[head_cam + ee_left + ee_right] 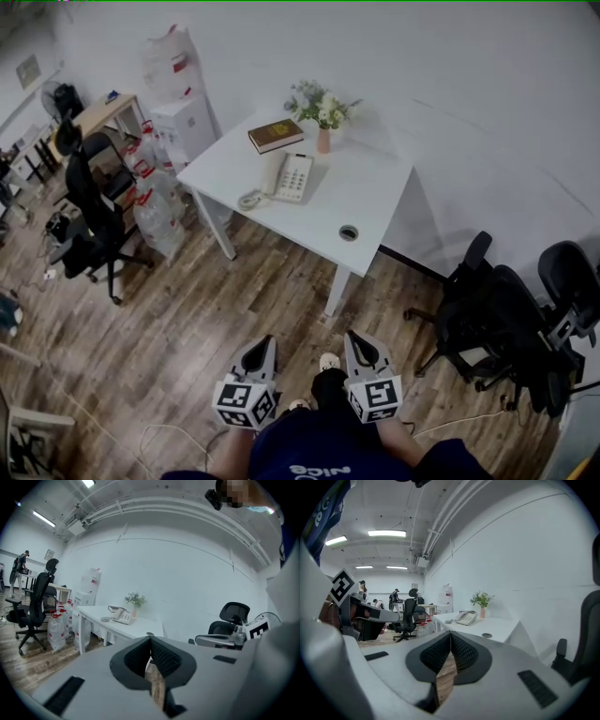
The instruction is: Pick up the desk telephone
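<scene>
A white desk telephone (291, 176) lies on the white table (370, 202), its handset on the left side and a coiled cord (251, 199) trailing toward the table's near-left edge. The phone also shows small in the left gripper view (123, 617) and in the right gripper view (466, 617). My left gripper (263, 343) and right gripper (357, 337) are held low over the wooden floor, well short of the table. Both point toward it, shut and with nothing between the pads. The left gripper's jaws (151, 639) meet tip to tip, as do the right gripper's (450, 633).
A brown book (276, 135) and a pink vase of flowers (322, 114) stand at the table's far side. A cable hole (349, 232) is near its front. Black office chairs (511, 323) stand at the right, another chair (92, 211) and water bottles (155, 211) at the left.
</scene>
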The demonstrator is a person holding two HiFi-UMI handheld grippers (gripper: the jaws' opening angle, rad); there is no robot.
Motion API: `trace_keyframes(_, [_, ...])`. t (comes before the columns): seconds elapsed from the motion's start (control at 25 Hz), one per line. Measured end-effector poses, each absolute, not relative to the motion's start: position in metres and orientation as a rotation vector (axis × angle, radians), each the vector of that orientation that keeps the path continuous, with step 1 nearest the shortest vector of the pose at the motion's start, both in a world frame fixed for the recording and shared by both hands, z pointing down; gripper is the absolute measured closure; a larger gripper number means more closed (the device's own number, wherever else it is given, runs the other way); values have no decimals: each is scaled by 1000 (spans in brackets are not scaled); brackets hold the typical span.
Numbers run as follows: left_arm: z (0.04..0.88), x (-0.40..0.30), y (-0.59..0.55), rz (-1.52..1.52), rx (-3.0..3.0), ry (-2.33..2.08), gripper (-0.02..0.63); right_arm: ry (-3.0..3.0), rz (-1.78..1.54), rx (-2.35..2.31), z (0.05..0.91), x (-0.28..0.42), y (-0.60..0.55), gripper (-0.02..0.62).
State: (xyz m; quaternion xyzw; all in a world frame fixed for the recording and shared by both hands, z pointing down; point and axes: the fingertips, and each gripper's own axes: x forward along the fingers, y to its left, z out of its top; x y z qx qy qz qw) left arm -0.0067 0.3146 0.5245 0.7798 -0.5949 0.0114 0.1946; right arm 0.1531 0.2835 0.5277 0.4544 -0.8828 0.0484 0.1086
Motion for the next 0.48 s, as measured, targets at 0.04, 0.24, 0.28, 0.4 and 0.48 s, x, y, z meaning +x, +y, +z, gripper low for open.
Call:
trace_keyframes(0.04, [526, -6, 307, 41, 2182, -1663, 589, -2600, 144, 1327, 528, 153, 275, 572])
trace_keyframes(0.24, [528, 3, 266, 62, 2177, -1664, 589, -2603, 158, 1288, 531, 155, 223, 572])
trace_keyframes(0.28, [529, 4, 258, 62, 2172, -1666, 589, -2605, 161, 1279, 532, 155, 212, 572])
trace_keyframes(0.4, [532, 2, 234, 62, 2143, -1692, 589, -2625, 158, 1236, 532, 152, 180, 572])
trace_keyframes(0.48, [532, -2, 217, 53, 2119, -1726, 589, -2644, 147, 1202, 531, 148, 158, 572])
